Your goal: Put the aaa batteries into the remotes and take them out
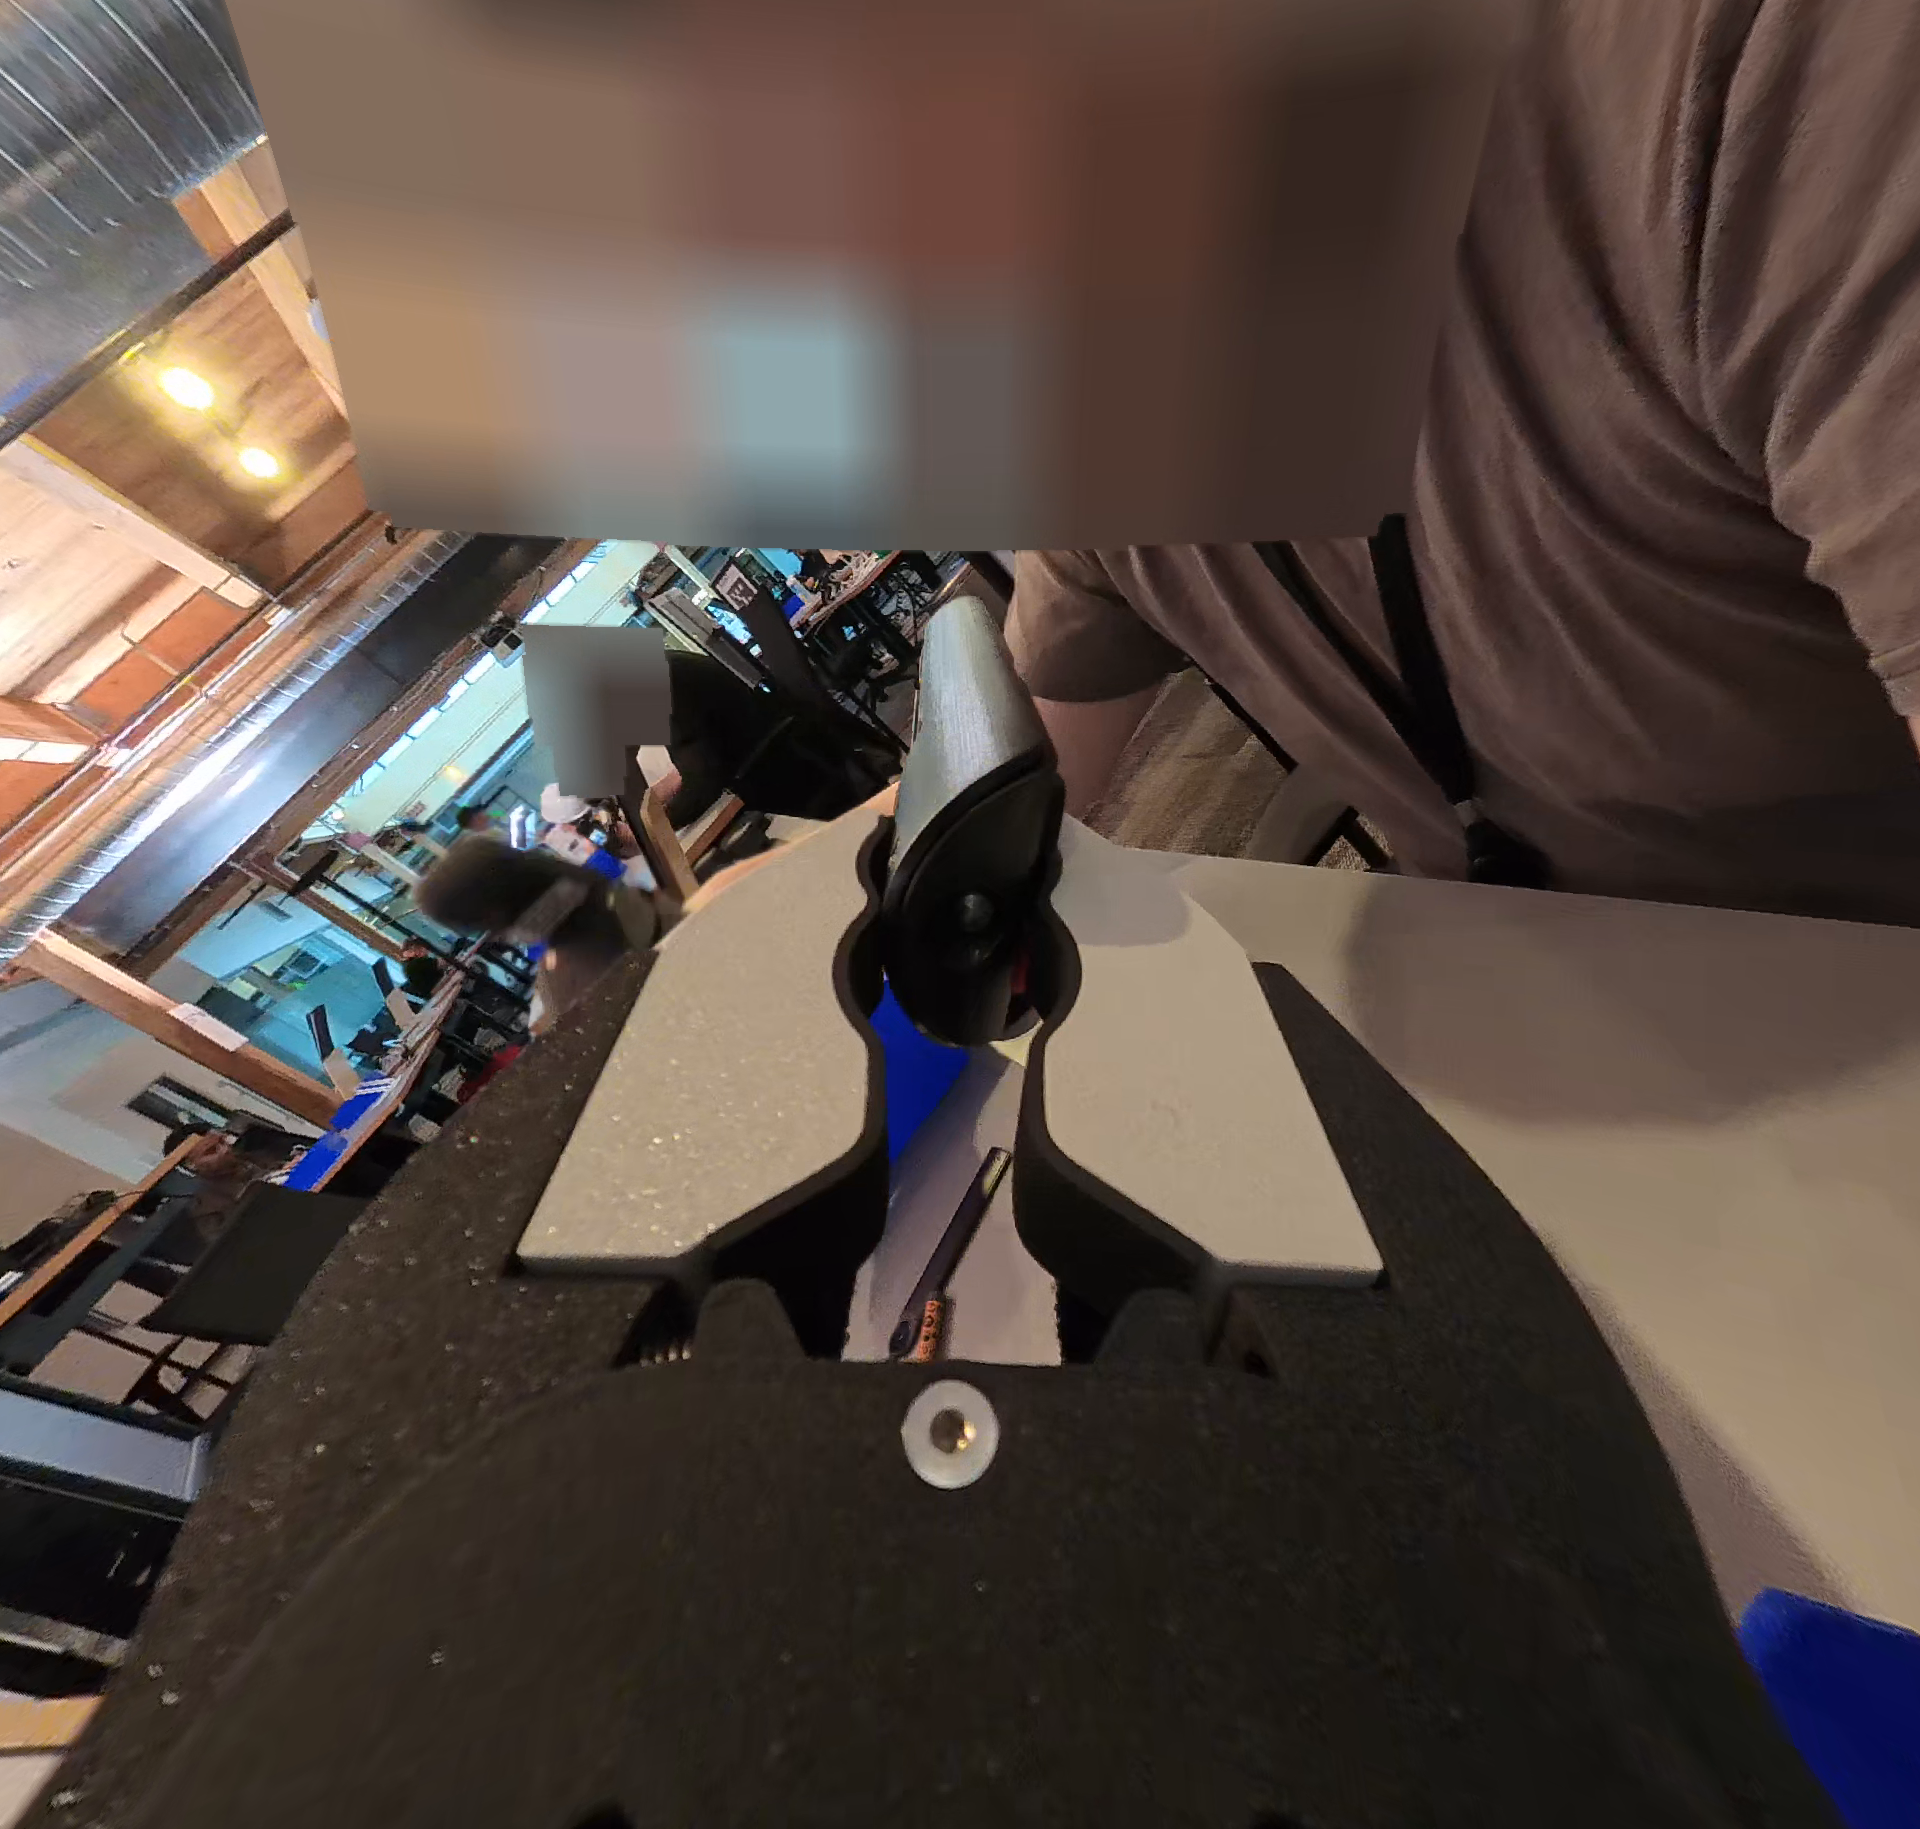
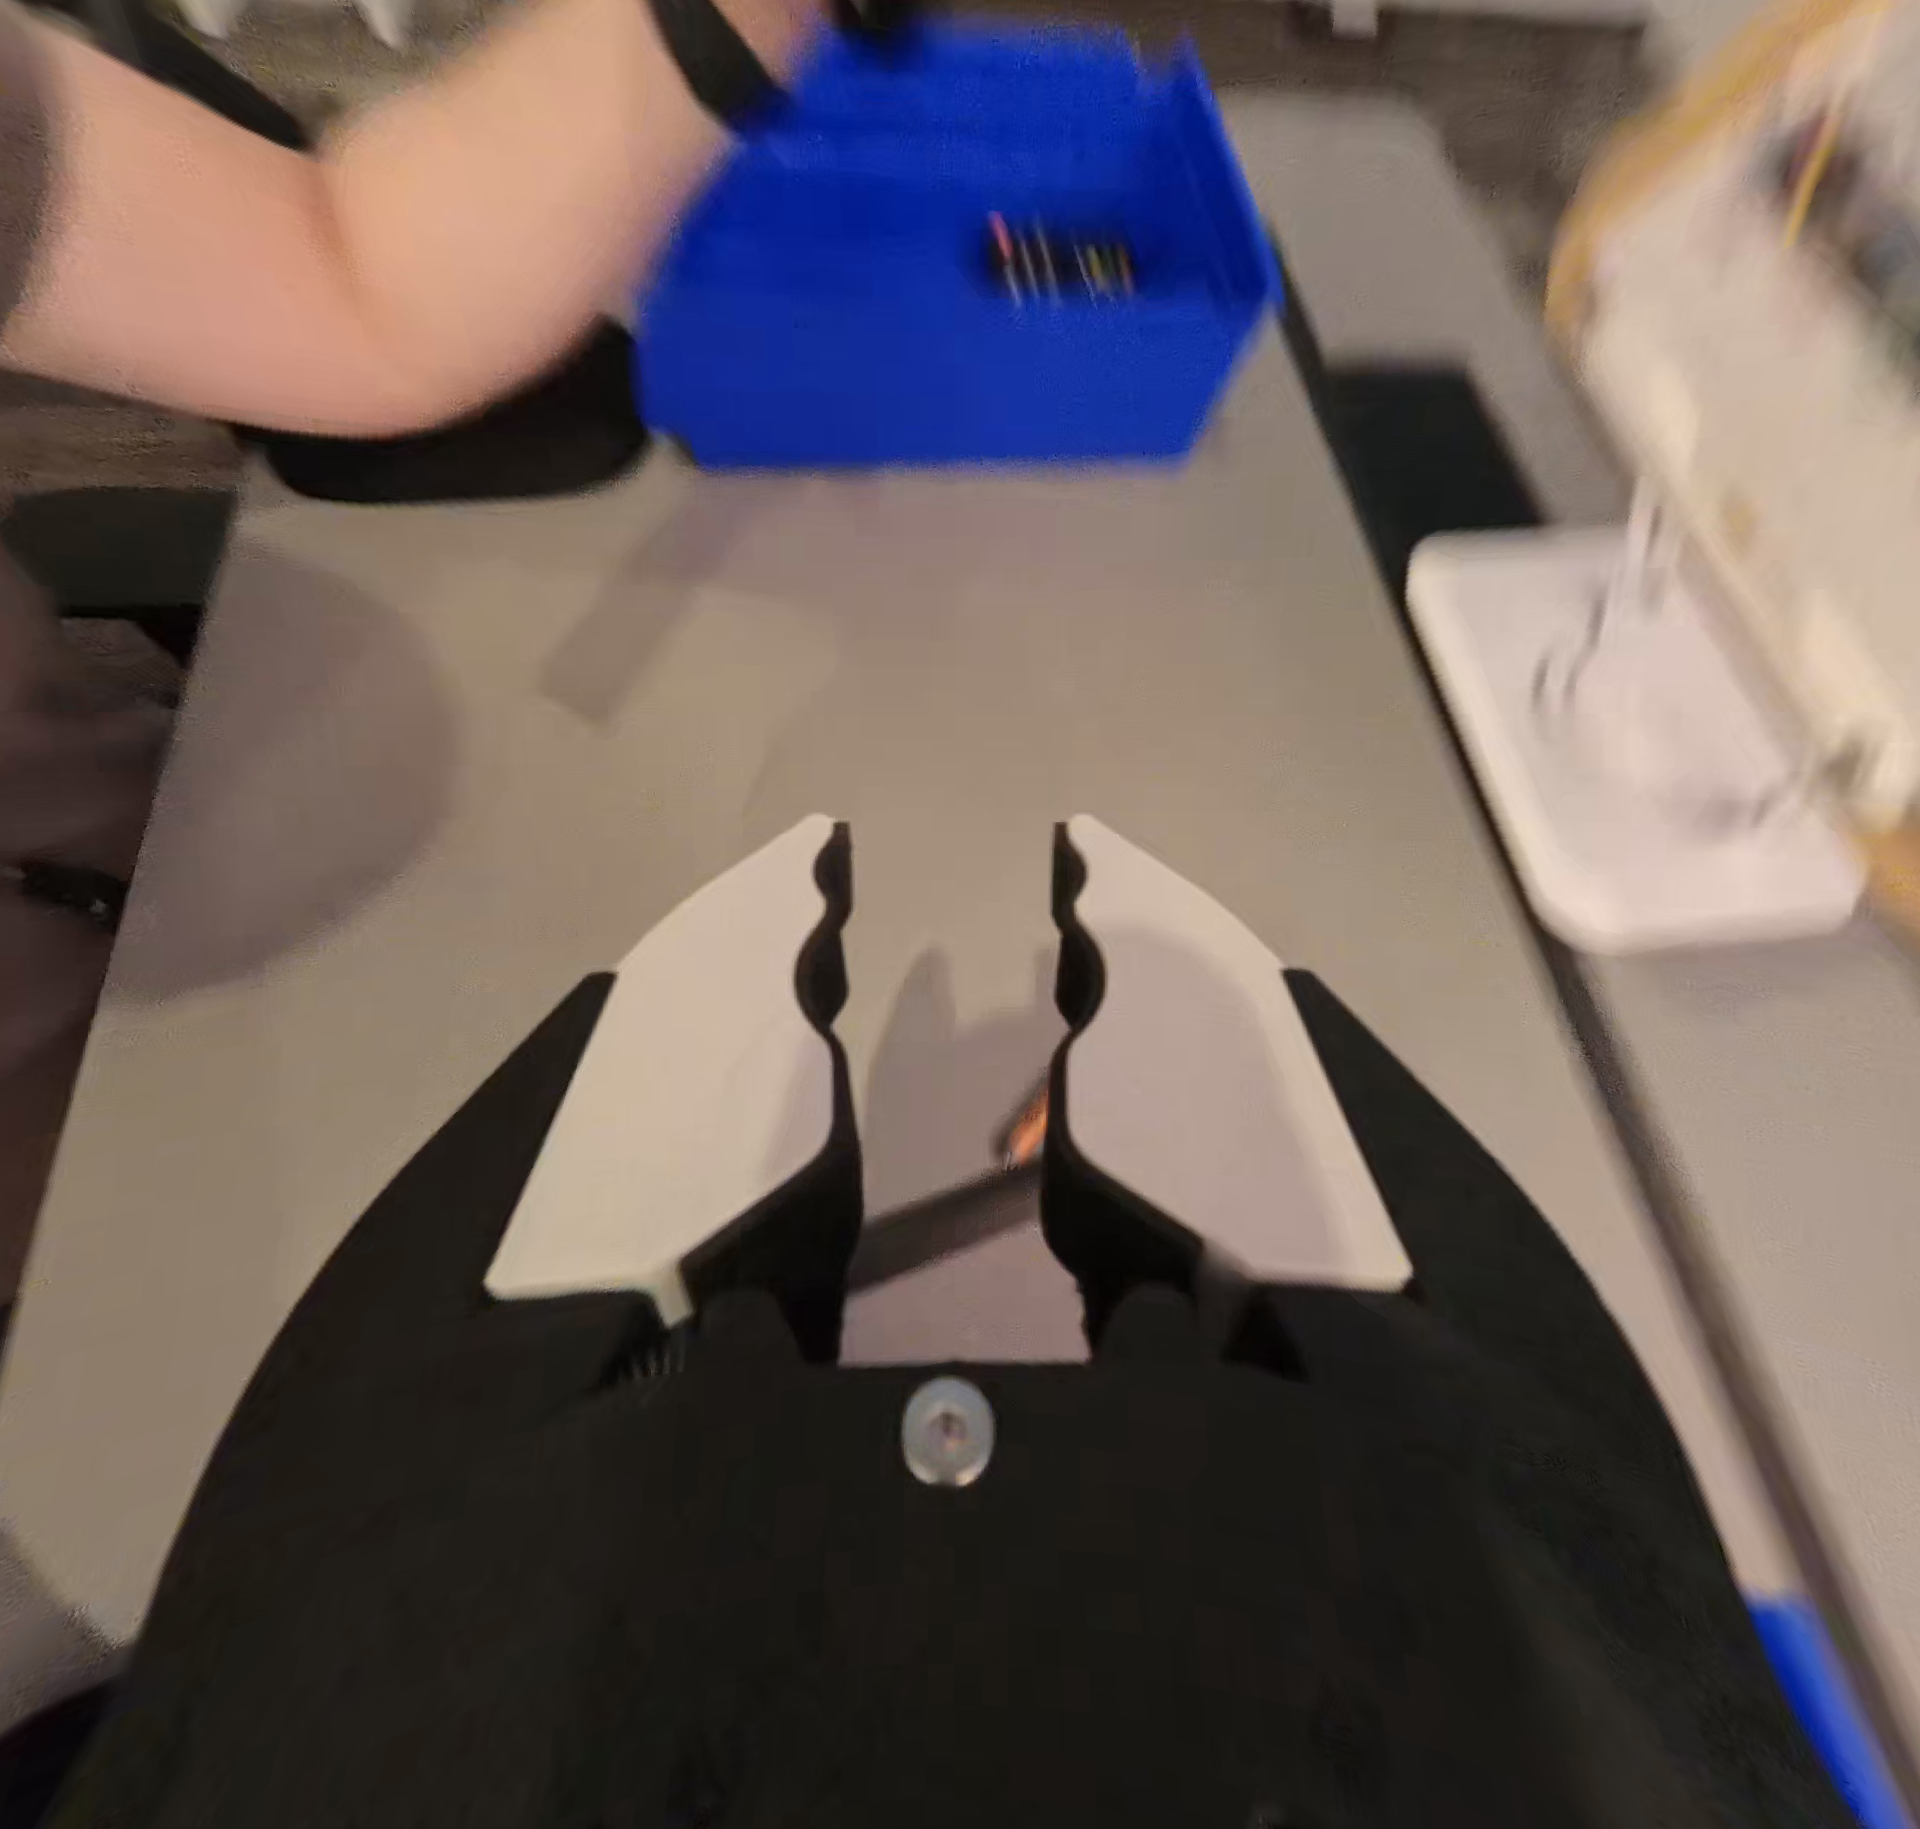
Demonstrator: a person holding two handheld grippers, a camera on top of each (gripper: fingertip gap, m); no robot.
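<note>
1. My left claw [image 1: 961,932] is squeezed on a remote [image 1: 971,844]. It grips the remote's black lower end, in the round notch near my fingertips.
2. The remote stands nearly upright in the middle of the left picture. Its long side runs up and down. Its gray top leans a little toward the upper left.
3. My left claw is lifted and tilted over the gray table [image 1: 1558,1052]. A person in a brown shirt [image 1: 1662,429] fills the upper right of that picture.
4. Between my left fingers, low in the picture, a thin dark stick-like thing [image 1: 951,1249] lies on the table. I cannot tell what it is.
5. My right claw [image 2: 951,829] is spread apart and holds nothing. It hangs over the table in the lower middle of the right picture.
6. A blue bin [image 2: 956,252] sits at the top middle of the right picture, at the far end of the table. Small dark sticks lie inside it. They are too blurry to name.
7. A bare arm [image 2: 343,252] reaches across the upper left, next to the bin.
8. A white tray [image 2: 1621,740] sits at the right edge.
</note>
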